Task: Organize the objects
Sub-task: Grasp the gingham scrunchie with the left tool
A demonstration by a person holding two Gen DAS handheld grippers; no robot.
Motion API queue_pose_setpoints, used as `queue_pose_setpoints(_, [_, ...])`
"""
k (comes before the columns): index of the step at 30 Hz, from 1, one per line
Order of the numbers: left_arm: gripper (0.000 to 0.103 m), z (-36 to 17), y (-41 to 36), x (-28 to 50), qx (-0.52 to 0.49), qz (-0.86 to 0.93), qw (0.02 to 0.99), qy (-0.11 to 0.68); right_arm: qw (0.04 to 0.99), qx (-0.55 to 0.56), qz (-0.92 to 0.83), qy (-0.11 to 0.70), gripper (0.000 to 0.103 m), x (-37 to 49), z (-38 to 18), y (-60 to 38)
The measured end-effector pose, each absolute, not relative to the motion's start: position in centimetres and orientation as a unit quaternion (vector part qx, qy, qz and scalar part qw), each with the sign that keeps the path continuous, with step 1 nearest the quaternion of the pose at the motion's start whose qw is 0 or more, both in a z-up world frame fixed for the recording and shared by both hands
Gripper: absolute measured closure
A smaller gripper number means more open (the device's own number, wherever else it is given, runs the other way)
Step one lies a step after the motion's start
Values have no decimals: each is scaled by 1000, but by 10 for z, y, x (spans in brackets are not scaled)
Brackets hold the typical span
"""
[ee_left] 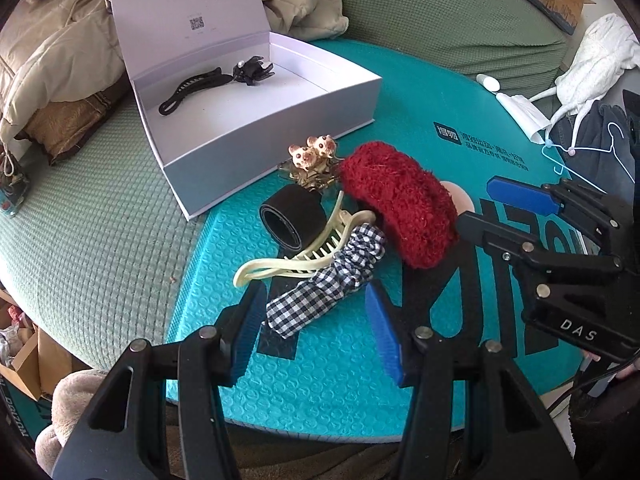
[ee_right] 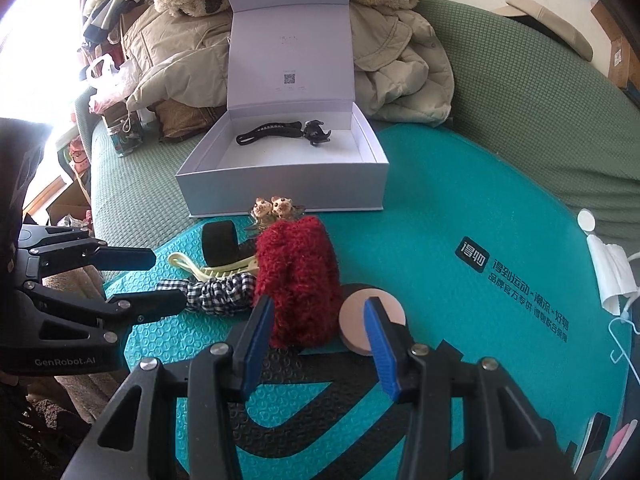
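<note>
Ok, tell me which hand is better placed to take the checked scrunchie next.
Left. The left gripper points straight at the checked scrunchie, open fingers either side of its near end. The right gripper faces the red fuzzy scrunchie and the pink round compact instead.

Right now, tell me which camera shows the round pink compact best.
The right wrist view: the pink compact lies nearly whole beside the red scrunchie, only the right tool's finger crossing it. The left wrist view shows just a pink sliver behind the scrunchie.

Pink round disc (ee_right: 370, 322) half hidden behind red fuzzy scrunchie (ee_right: 298, 280).
</note>
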State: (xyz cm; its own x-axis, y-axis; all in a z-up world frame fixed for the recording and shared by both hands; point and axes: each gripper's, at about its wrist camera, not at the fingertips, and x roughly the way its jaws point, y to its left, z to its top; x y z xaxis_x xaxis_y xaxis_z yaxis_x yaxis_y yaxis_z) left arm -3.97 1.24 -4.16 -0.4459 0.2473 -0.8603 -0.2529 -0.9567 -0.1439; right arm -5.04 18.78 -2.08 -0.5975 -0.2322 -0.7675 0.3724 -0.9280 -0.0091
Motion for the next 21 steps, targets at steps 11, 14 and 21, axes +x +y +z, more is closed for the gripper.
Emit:
queue_pose_setpoints(11, [53, -66, 16, -61, -526, 834, 167, -4, 153, 444, -882, 52, 37, -79, -48, 206])
queue_pose_setpoints(14, [53, -71, 17, -66, -530, 830, 172, -6, 157, 449, -879, 36, 36, -85, -53, 210])
queue_pose_setpoints(21, [53, -76, 20, -70, -525, 832, 179, -7, 164, 438, -884, 13, 35, -89, -51, 219])
